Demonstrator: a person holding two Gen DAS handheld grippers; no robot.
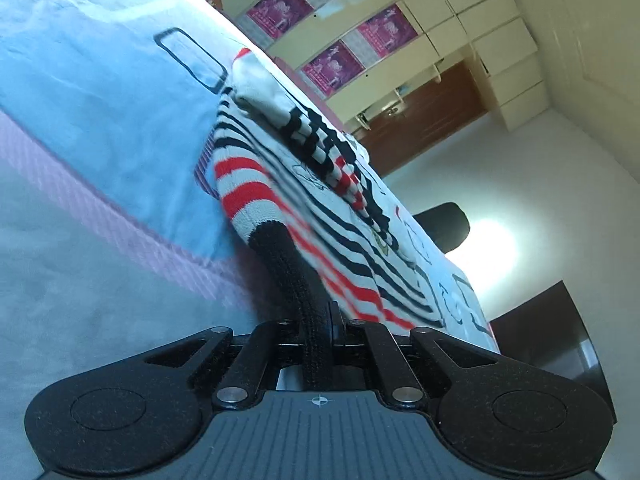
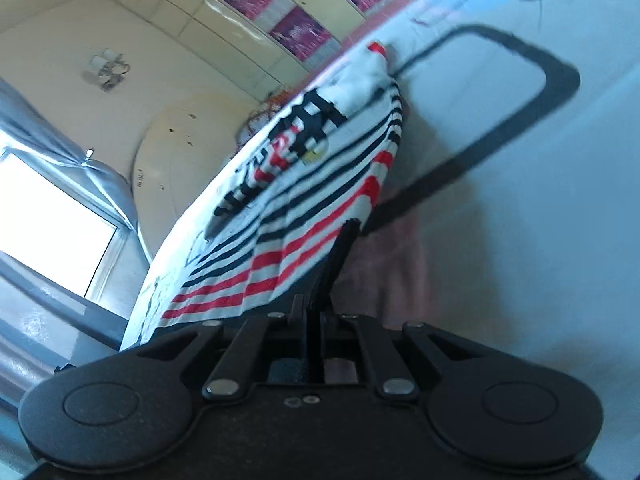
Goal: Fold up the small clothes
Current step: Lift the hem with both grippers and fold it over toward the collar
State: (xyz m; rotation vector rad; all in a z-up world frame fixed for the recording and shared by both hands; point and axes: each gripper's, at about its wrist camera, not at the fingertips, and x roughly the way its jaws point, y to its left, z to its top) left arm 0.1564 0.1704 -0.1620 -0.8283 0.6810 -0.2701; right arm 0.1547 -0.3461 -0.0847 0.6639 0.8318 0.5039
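Lying across a pale blue bedsheet with dark printed outlines, a small striped knit garment in white, navy and red is pinched at its black ribbed hem by both tools. Left gripper is clenched on the hem at one corner. Right gripper is likewise clenched on the hem's black edge. Cream cupboards bearing magenta posters stand behind the bed.

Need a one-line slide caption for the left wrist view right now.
Left gripper shut on the hem of a red, black and white striped garment lying on a light blue bedsheet.
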